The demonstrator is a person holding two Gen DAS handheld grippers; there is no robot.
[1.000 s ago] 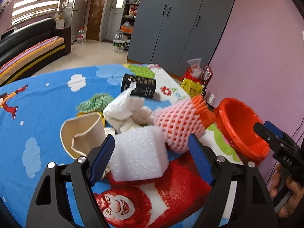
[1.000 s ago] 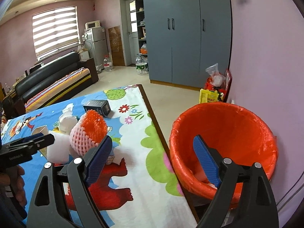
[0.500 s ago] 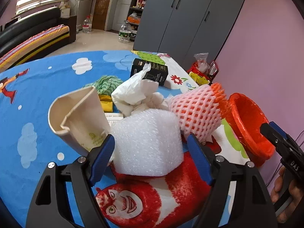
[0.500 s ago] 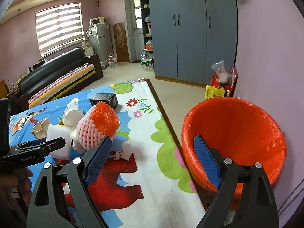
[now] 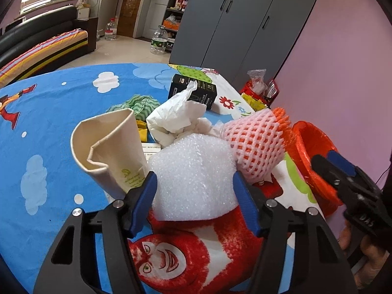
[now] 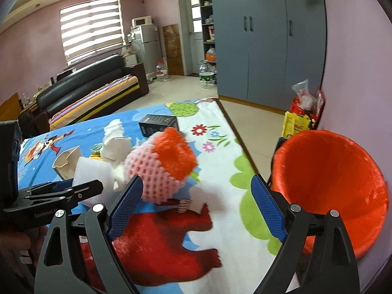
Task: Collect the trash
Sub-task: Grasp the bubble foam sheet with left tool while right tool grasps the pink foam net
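My left gripper (image 5: 196,196) is shut on a white foam sheet (image 5: 193,176), its blue pads pressing both sides. The sheet also shows in the right wrist view (image 6: 91,171). Beside it lie a crushed paper cup (image 5: 110,152), crumpled white tissue (image 5: 176,117), a pink-and-orange foam fruit net (image 5: 257,142) (image 6: 166,161) and a black box (image 5: 193,93). The orange-lined trash bin (image 6: 328,183) (image 5: 311,154) stands off the table's right edge. My right gripper (image 6: 196,208) is open and empty above the tablecloth, between the net and the bin.
The table carries a cartoon tablecloth (image 5: 61,103). A green striped cloth (image 5: 137,105) and a yellow item (image 5: 142,132) lie behind the cup. Bags (image 6: 303,107) sit on the floor by the pink wall. A sofa (image 6: 90,90) and grey wardrobe (image 6: 264,36) stand farther off.
My left gripper moved forward around the foam sheet and closed on it. My right gripper swung left, from facing the bin toward the foam net.
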